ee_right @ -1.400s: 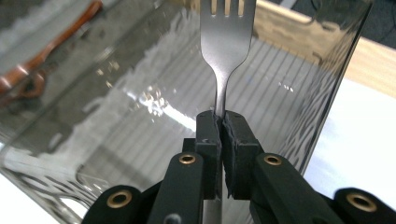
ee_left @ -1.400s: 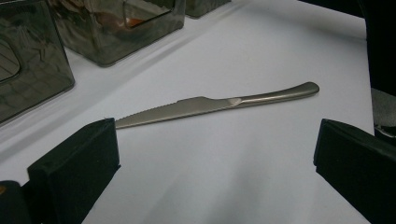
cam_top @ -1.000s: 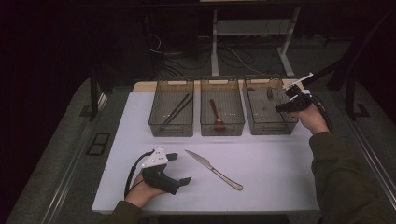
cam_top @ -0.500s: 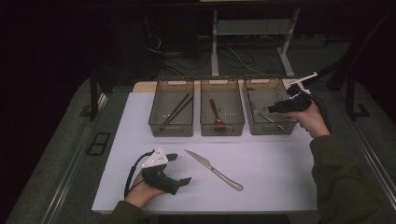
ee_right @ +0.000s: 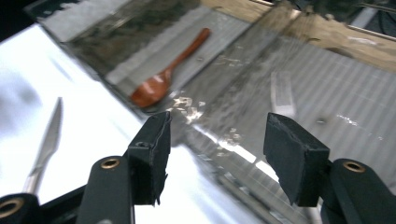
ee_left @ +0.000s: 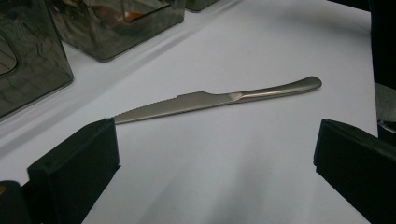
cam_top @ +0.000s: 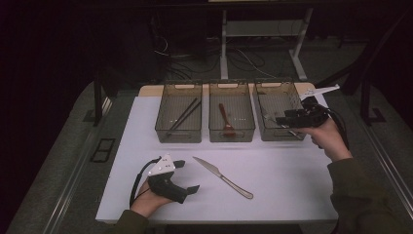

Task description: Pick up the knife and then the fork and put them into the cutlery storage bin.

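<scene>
Left gripper fingers spread, resting on white bench near silver metal knife; right gripper fingers spread, empty, over right smoky plastic bin.

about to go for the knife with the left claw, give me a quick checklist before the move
1. Left claw open: ok, its jaws stand wide apart in the left gripper view.
2. Knife free to take: ok, it lies flat on the white table, nothing on it or touching it.
3. Knife in line with the claw: ok, it lies ahead, between the jaws, crosswise to them.
4. Right claw out of the way: ok, it is at the right bin, far from the knife, jaws open and empty.
5. Path past the bins: ok, the left bin and middle bin stand beyond the knife.
6. Which bin suits the knife: cannot tell.
</scene>
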### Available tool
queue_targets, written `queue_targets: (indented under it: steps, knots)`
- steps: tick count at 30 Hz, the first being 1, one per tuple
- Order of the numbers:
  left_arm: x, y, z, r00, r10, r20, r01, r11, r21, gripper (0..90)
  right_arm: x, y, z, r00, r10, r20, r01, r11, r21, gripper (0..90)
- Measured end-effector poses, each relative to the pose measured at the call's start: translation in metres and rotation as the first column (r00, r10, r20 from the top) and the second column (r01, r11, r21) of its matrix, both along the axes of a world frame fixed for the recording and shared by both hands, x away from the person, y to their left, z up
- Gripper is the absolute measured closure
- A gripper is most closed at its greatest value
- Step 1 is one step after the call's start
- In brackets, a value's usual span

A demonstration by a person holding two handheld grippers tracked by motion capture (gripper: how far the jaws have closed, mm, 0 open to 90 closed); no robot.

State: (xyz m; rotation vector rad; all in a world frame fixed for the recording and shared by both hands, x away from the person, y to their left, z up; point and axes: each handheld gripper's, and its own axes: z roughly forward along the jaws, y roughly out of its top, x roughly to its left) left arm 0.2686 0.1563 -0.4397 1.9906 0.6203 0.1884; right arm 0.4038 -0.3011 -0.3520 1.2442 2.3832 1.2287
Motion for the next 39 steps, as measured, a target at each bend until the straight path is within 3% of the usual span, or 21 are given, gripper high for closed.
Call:
queue_targets:
  steps: [6,9,14,21,29,39]
  knots:
    - [0.0,-0.001,0.0,1.0,0.001,-0.002,-0.001,1.0,0.001,0.0,-0.023,0.016,-0.002,0.9983,0.055,0.021,-0.055,0.998,0.012,38.6]
    - [0.0,-0.001,0.0,1.0,0.001,-0.002,-0.001,1.0,0.002,0.0,-0.031,0.025,-0.007,0.9967,0.079,0.019,-0.078,0.997,-0.009,38.3]
    - [0.0,0.0,0.0,1.0,0.003,0.001,-0.003,1.0,0.0,0.0,-0.041,0.041,-0.015,0.9928,0.117,-0.024,-0.118,0.993,-0.02,38.2]
    - [-0.001,0.001,0.0,1.0,0.004,0.002,-0.004,1.0,0.002,0.0,-0.05,0.057,-0.019,0.9872,0.152,-0.048,-0.154,0.987,-0.037,38.1]
    - [-0.001,0.001,0.001,1.0,0.004,0.005,-0.004,1.0,0.003,0.0,-0.06,0.079,-0.026,0.9748,0.213,-0.067,-0.217,0.974,-0.065,38.0]
    - [-0.001,0.001,0.001,1.0,0.001,0.004,-0.001,1.0,0.004,0.0,-0.07,0.112,-0.031,0.9549,0.266,-0.132,-0.28,0.954,-0.108,38.7]
